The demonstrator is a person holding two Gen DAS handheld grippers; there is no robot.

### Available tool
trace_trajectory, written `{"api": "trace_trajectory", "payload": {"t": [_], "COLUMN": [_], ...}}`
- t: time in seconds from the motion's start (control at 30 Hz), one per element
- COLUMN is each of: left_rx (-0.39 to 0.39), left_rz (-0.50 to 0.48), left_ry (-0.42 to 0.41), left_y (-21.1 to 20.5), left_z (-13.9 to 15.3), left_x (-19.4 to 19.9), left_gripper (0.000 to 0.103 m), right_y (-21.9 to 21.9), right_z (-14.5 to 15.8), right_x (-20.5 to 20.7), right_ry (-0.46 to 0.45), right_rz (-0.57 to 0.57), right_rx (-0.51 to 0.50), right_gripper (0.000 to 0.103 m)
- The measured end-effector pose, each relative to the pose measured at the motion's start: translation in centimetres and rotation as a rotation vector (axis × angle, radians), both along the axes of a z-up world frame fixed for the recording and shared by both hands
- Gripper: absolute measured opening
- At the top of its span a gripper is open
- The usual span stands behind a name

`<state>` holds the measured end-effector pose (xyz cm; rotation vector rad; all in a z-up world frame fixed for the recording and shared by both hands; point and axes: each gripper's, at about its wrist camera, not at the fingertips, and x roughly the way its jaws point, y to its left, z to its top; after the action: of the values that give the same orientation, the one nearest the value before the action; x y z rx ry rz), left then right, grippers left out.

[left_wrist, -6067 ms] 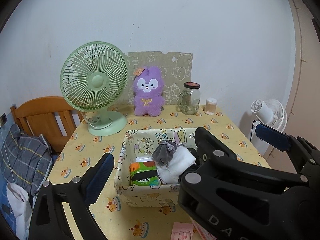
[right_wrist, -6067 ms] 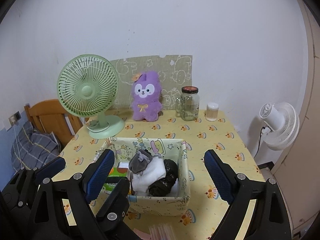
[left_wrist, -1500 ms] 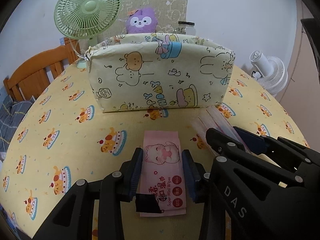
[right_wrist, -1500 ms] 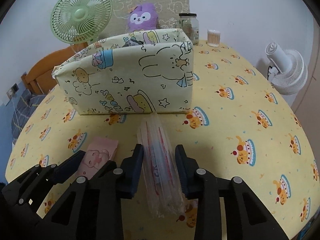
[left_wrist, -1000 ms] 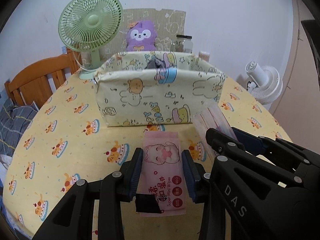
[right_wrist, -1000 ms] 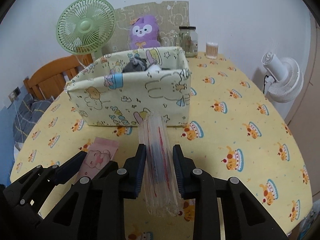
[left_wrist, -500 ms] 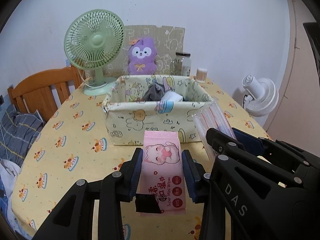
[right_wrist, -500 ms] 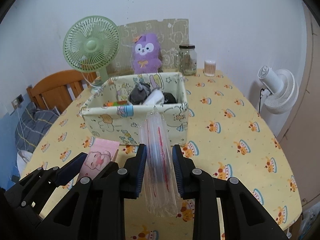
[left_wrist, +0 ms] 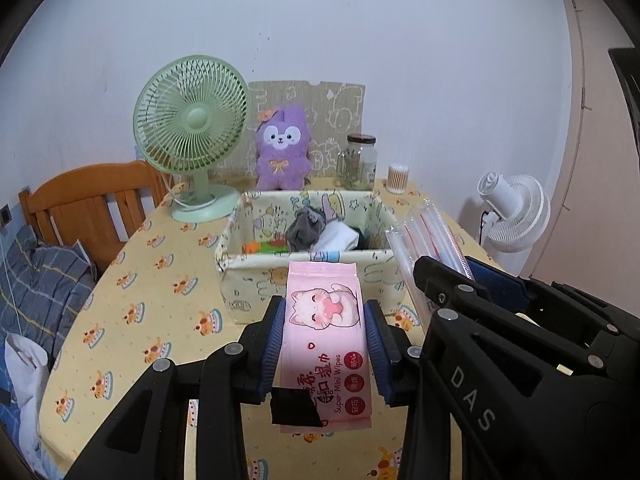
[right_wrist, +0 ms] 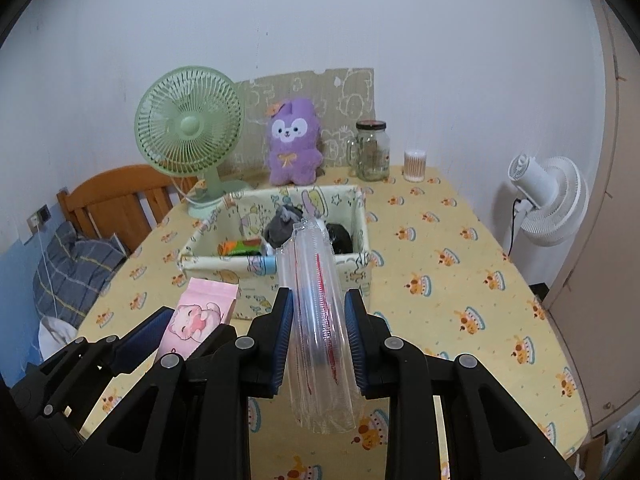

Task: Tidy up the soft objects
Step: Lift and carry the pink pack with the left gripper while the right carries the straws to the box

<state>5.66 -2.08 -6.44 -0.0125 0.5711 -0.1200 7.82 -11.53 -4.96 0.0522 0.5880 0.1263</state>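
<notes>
Now the left gripper [left_wrist: 325,346] is clamped on the pink wipes pack [left_wrist: 325,336] and the right gripper [right_wrist: 319,338] on the clear sleeve [right_wrist: 316,312], both aloft before the fabric bin [left_wrist: 256,258] mid-bench. Either soft pack could sag and snag the rim. 1 second ago both hung lower.

The right gripper [right_wrist: 318,300] clamps a clear plastic packet [right_wrist: 316,312] just before the fabric box [right_wrist: 276,268]. A pink wipes pack [right_wrist: 198,316] sits left of that box, in the left gripper [right_wrist: 188,326].
</notes>
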Motion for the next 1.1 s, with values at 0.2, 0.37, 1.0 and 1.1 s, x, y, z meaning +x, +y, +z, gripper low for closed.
{"api": "trace_trajectory", "payload": {"t": [0.2,0.37,1.0,1.1], "left_rx": [-0.007,-0.008,-0.003,-0.004], "left_rz": [0.001,0.005,-0.001,-0.004], "left_ry": [-0.032,-0.052,-0.121,-0.136], "left_y": [0.1,0.2,0.4,0.5], "left_z": [1.6,2.5,4.9,5.4], "left_x": [0.0,0.1,1.5,2.0], "left_gripper": [0.040,0.040,0.040,0.040], "right_y": [0.0,0.1,0.4,0.4], "right_z": [1.9,3.0,5.5,6.0], "right_x": [-0.1,-0.1,0.9,1.3], "right_ry": [-0.031,-0.054,-0.116,-0.131], "right_rz": [0.000,0.004,-0.003,-0.010], "right_rx": [-0.005,-0.005,-0.013,-0.013], "right_gripper": [0.030,0.030,0.030,0.030]}}
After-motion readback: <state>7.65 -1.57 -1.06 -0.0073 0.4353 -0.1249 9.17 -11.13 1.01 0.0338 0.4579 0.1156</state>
